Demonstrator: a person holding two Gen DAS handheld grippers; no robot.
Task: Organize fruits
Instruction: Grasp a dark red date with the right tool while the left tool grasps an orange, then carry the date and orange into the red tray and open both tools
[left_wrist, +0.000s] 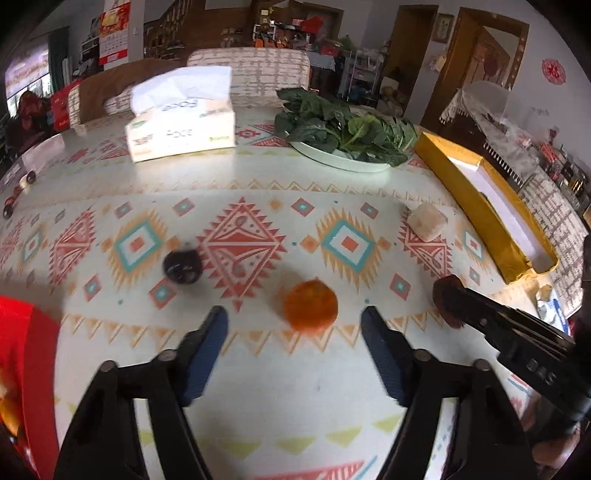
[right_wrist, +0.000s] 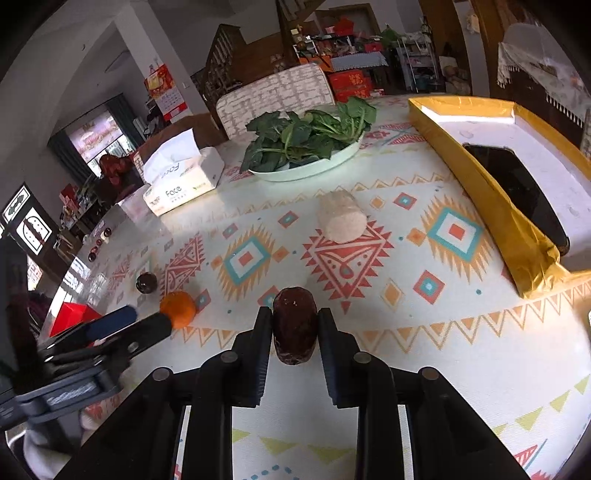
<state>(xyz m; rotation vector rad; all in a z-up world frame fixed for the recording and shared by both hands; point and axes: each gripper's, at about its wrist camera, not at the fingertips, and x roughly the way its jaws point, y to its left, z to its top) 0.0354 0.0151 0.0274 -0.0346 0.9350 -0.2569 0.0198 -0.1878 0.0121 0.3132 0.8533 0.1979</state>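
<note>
An orange (left_wrist: 310, 312) lies on the patterned tablecloth just beyond my left gripper (left_wrist: 294, 314), which is open, its blue pads well clear of the fruit on both sides. My right gripper (right_wrist: 294, 314) is shut on a dark red oblong fruit (right_wrist: 294, 326), with the pads pressing both its sides. The left wrist view shows that same fruit (left_wrist: 441, 295) at the right gripper's tip. A dark round fruit (left_wrist: 183, 266) rests on the cloth left of the orange (right_wrist: 178, 309). From the right wrist view, the left gripper (right_wrist: 144, 319) is low on the left beside the orange.
A red box (left_wrist: 26, 350) sits at the near left. A gold-edged box (right_wrist: 480, 177) holding a black phone (right_wrist: 517, 184) lies on the right. A beige cylindrical chunk (right_wrist: 341, 218), a plate (right_wrist: 306, 171) of leafy greens and a tissue box (right_wrist: 181, 184) stand farther back.
</note>
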